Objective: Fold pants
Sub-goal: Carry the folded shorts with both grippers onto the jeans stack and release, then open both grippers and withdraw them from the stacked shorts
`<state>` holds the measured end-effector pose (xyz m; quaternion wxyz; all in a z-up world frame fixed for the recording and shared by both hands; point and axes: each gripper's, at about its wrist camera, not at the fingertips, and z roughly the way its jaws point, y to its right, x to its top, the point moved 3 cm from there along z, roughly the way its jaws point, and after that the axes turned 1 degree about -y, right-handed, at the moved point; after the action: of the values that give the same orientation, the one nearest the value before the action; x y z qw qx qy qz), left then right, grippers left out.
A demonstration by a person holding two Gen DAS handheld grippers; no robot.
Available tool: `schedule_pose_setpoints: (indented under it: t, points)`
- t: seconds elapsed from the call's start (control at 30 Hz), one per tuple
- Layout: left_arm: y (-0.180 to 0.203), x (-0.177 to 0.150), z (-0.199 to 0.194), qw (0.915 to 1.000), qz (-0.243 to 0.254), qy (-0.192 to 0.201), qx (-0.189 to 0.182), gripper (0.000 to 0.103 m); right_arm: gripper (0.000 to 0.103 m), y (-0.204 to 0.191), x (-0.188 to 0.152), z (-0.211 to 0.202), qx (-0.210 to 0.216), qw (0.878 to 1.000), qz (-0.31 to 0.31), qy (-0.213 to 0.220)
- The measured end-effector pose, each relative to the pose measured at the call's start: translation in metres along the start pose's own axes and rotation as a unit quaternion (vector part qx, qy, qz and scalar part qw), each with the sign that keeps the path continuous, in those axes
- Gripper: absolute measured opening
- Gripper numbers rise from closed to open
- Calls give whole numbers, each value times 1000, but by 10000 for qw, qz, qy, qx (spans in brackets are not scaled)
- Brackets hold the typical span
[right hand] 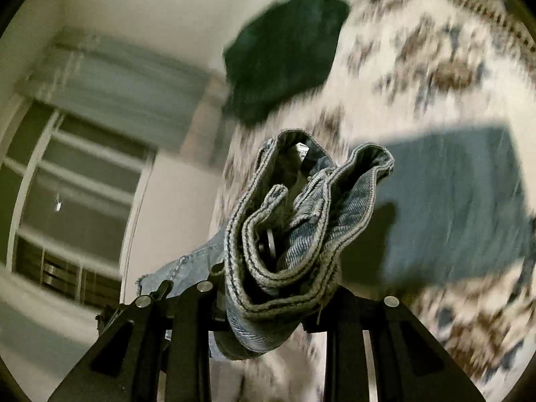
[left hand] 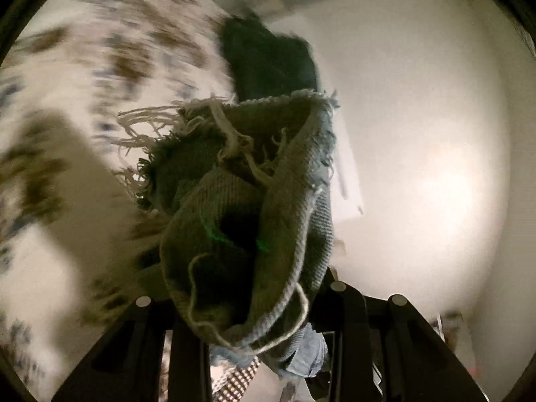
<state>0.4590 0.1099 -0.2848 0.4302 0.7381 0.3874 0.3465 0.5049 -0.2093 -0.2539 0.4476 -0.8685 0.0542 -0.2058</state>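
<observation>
My left gripper [left hand: 258, 305] is shut on the frayed hem end of the light blue denim pants [left hand: 241, 201], which bunch up in front of the camera with loose threads hanging. My right gripper [right hand: 268, 301] is shut on the waistband end of the same pants [right hand: 288, 231]; stitched seams and a metal button show in the bunch. Both ends are held up above a bed with a floral cover [left hand: 83, 100], also in the right wrist view [right hand: 435, 67]. Fingertips are hidden by the cloth.
A dark green folded garment [left hand: 268, 63] lies on the bed, also in the right wrist view [right hand: 284, 57]. A folded blue garment [right hand: 452, 201] lies on the cover at right. A white wall [left hand: 418, 134] and a window [right hand: 77, 184] stand beyond.
</observation>
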Motion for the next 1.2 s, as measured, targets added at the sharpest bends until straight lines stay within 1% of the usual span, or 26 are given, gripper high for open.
schedule_pose_setpoints:
  t: [0.03, 0.1, 0.13, 0.2, 0.23, 0.3, 0.4, 0.47, 0.53, 0.6, 0.63, 0.67, 0.7, 0.73, 0.77, 0.8, 0.83, 0.87, 0.9, 0.93, 0.97, 1.03, 1.07, 1.1, 1.13, 1.2]
  points:
    - [8, 6, 32, 9995, 183, -219, -142, 28, 29, 7, 17, -6, -78, 9996, 48, 280]
    - [9, 11, 76, 9972, 442, -559, -224, 28, 29, 26, 34, -13, -237, 9976, 116, 645]
    - [4, 9, 103, 9947, 565, -826, -254, 28, 29, 42, 38, -15, -337, 9960, 197, 809]
    - [-19, -1, 146, 9894, 744, -1244, -81, 28, 29, 73, 39, -16, -562, 9932, 351, 953]
    - [-37, -9, 168, 9849, 842, -1511, 49, 28, 29, 88, 35, -15, -691, 9919, 414, 984]
    - [-75, -27, 195, 9775, 883, -1877, 390, 28, 29, 130, 19, -3, -977, 9891, 662, 886]
    - [-112, -55, 198, 9713, 788, -2140, 673, 28, 29, 176, -11, 8, -1230, 9843, 1049, 715]
    - [-120, -63, 194, 9689, 806, -2219, 738, 28, 29, 194, -29, 8, -1168, 9825, 1241, 749]
    - [-127, -65, 190, 9665, 831, -2301, 782, 29, 29, 195, -36, 6, -1193, 9815, 1276, 787]
    - [-123, -70, 188, 9623, 917, -2392, 912, 32, 30, 197, -39, 7, -1268, 9809, 1250, 777]
    - [-118, -75, 189, 9581, 1002, -2469, 1051, 33, 32, 195, -40, 7, -1327, 9808, 1222, 736]
    - [-114, -76, 187, 9530, 1101, -2553, 1201, 33, 35, 193, -41, 8, -1401, 9809, 1171, 671]
    - [-108, -74, 189, 9480, 1221, -2610, 1354, 37, 42, 188, -41, 9, -1555, 9800, 1097, 588]
    - [-99, -73, 187, 9388, 1466, -2662, 1618, 46, 46, 185, -40, 10, -1682, 9792, 1018, 506]
    - [-92, -75, 185, 9295, 1741, -2671, 1852, 52, 49, 187, -44, 9, -1728, 9792, 960, 468]
    - [-89, -75, 186, 9204, 1994, -2670, 2046, 67, 58, 182, -47, 6, -1865, 9778, 847, 440]
    - [-81, -79, 182, 9092, 2331, -2606, 2261, 75, 66, 174, -48, 4, -1999, 9764, 701, 427]
    - [-72, -81, 177, 9008, 2621, -2496, 2399, 76, 70, 169, -50, 1, -2094, 9750, 612, 418]
    - [-66, -83, 173, 8950, 2840, -2402, 2464, 79, 77, 162, -51, -1, -2240, 9723, 522, 421]
    - [-58, -86, 167, 8857, 3120, -2294, 2563, 83, 83, 153, -53, -5, -2456, 9676, 385, 441]
    - [-51, -89, 162, 8774, 3309, -2239, 2656, 84, 85, 145, -55, -8, -2588, 9644, 293, 460]
    - [-36, -96, 151, 8606, 3664, -2184, 2781, 91, 90, 128, -58, -17, -3052, 9506, -15, 559]
    - [-29, -99, 145, 8507, 3844, -2124, 2889, 91, 92, 120, -58, -21, -3224, 9445, -140, 619]
    - [-19, -103, 137, 8406, 4024, -2048, 2991, 91, 95, 108, -60, -26, -3495, 9338, -312, 695]
    - [-16, -103, 137, 8351, 4150, -1978, 3021, 91, 96, 98, -62, -32, -3758, 9225, -461, 754]
    - [5, -108, 121, 8243, 4432, -1764, 3048, 91, 99, 76, -65, -43, -4068, 9068, -660, 882]
